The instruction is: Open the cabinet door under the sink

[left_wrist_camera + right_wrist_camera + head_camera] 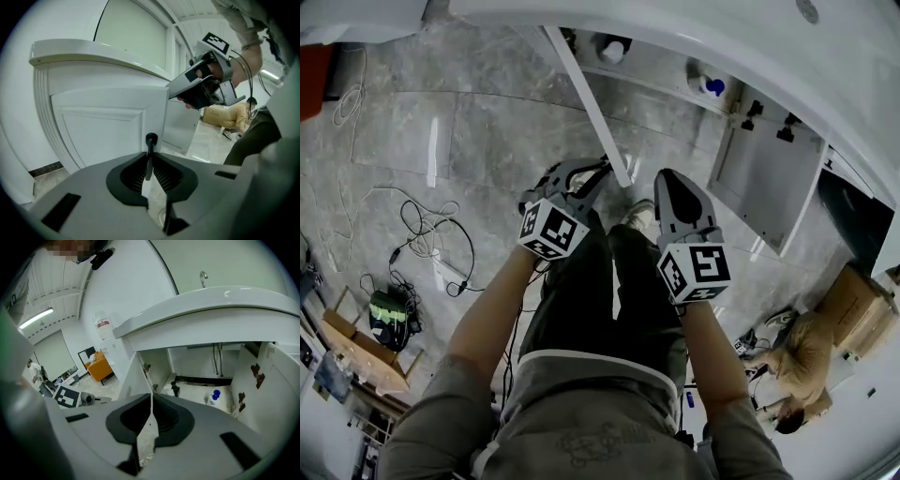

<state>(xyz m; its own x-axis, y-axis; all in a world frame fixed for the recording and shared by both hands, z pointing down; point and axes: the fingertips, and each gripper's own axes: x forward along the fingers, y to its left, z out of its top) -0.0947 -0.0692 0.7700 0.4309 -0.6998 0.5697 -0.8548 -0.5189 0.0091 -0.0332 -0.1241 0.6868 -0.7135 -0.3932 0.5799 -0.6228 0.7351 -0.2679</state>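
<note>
Head view: both cabinet doors under the sink [694, 33] stand open. Left door [586, 94] is seen edge-on, right door [764, 173] swung wide. Left tool [598, 172] is at the left door's free end; right tool [667, 178] is just beside it, over the floor [441, 122].

Left gripper view: the left tool is pinching a black handle [151, 139] (thin, knob-topped) at the left door's edge.

Right gripper view: right tool pressed together, nothing between. It faces the open cabinet; a bottle [215, 396] stands inside.
</note>
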